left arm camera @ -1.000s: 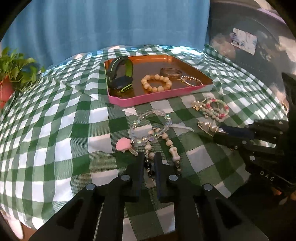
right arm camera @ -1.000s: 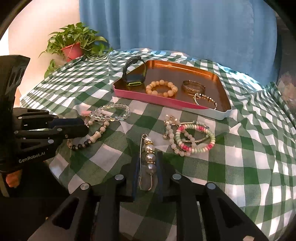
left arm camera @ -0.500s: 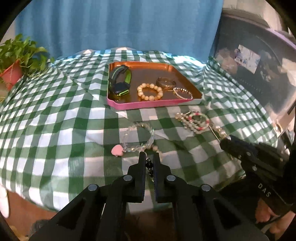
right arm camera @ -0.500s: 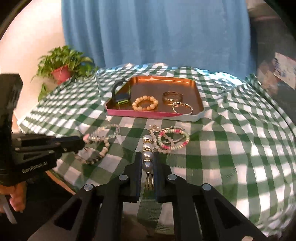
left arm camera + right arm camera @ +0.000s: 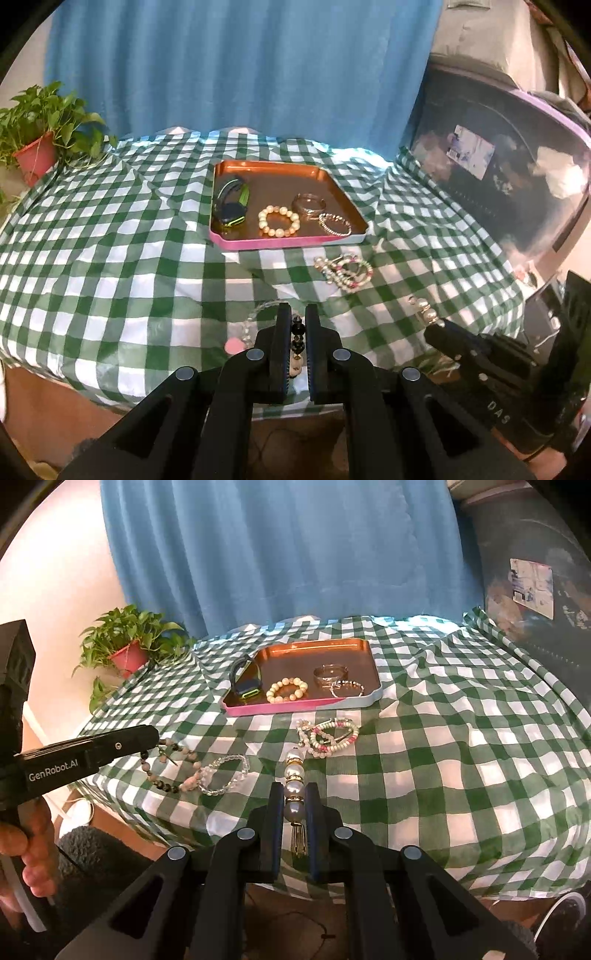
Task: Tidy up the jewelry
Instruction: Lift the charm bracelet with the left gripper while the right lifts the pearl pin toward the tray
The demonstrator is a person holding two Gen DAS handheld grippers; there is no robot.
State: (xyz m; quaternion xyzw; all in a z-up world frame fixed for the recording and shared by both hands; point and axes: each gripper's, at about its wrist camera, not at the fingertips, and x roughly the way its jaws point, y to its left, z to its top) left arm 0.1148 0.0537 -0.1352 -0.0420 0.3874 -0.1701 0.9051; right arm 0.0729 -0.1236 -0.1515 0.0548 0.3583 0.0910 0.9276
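A dark-and-tan beaded strand (image 5: 297, 338) sits pinched between the nearly closed fingers of the left claw (image 5: 297, 321), trailing down to a clear crystal-bead bracelet (image 5: 225, 775) and a pink charm (image 5: 232, 346) at the near edge of the desk (image 5: 461, 775), which is draped in a green-and-white checked cloth. The right claw (image 5: 294, 794), fingers drawn narrow, grips a gold pin strung with large grey-white pearls (image 5: 294, 775), held above the cloth's front edge. Between the claws and the tray, a tangle of pink, green and white beaded bracelets (image 5: 328, 734) lies on the cloth. Farther back, a shallow copper-coloured tray with a pink rim (image 5: 284, 242) holds a black-and-green smartwatch (image 5: 231, 203), a cream bead bracelet (image 5: 279, 220), a silver bangle (image 5: 309, 203) and a thin beaded bangle (image 5: 334, 224). A potted green plant in a red pot (image 5: 127, 653) stands at the desk's far left corner, before a blue curtain (image 5: 288, 554).
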